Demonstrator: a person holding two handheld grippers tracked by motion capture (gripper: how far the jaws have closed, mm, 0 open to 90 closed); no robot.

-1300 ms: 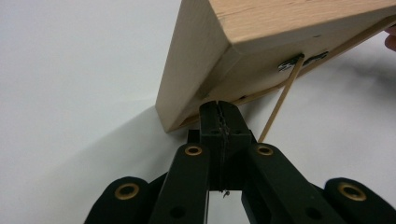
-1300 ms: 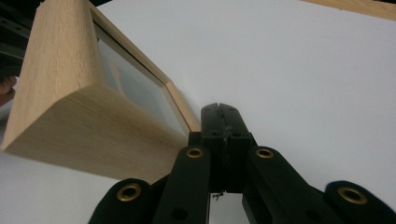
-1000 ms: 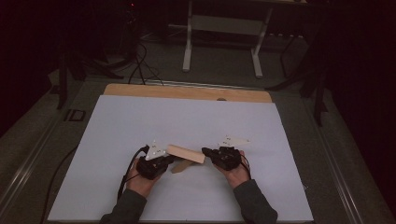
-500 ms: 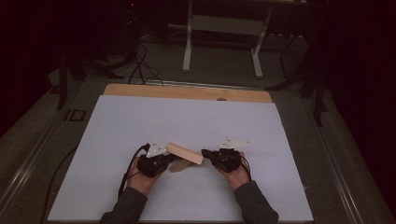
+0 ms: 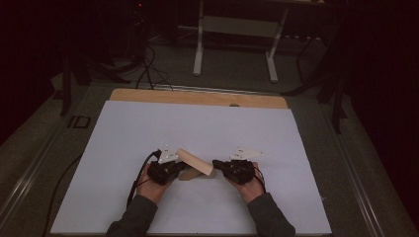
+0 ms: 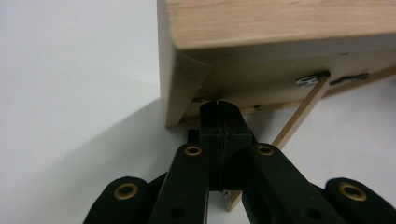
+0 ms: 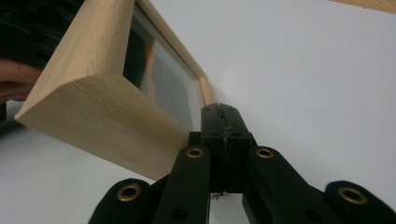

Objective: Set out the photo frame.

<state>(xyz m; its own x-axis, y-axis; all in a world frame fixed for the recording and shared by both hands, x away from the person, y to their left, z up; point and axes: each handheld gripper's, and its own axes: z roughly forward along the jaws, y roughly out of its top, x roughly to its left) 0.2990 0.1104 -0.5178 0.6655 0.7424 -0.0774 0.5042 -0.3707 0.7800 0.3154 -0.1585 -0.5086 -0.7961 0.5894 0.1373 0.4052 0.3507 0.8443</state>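
Observation:
A light wooden picture frame [image 5: 195,163] stands tilted on the white sheet [image 5: 197,123], between my two grippers. My left gripper [image 5: 181,170] is shut, its tips [image 6: 218,105] right at the lower back edge of the frame [image 6: 280,28]. The frame's thin wooden prop strut [image 6: 303,105] slants down past that gripper. On the other side my right gripper [image 5: 217,164] is shut too, its tips [image 7: 223,109] against the bottom corner of the frame [image 7: 93,107], beside the glass front [image 7: 168,88]. I see nothing between either pair of jaws.
The white sheet covers a wooden tabletop whose bare far edge [image 5: 197,97] shows. A black cable [image 5: 141,173] trails from the left gripper. Beyond the table, on the dark floor, are more cables [image 5: 148,69] and the white legs of a stand [image 5: 200,44].

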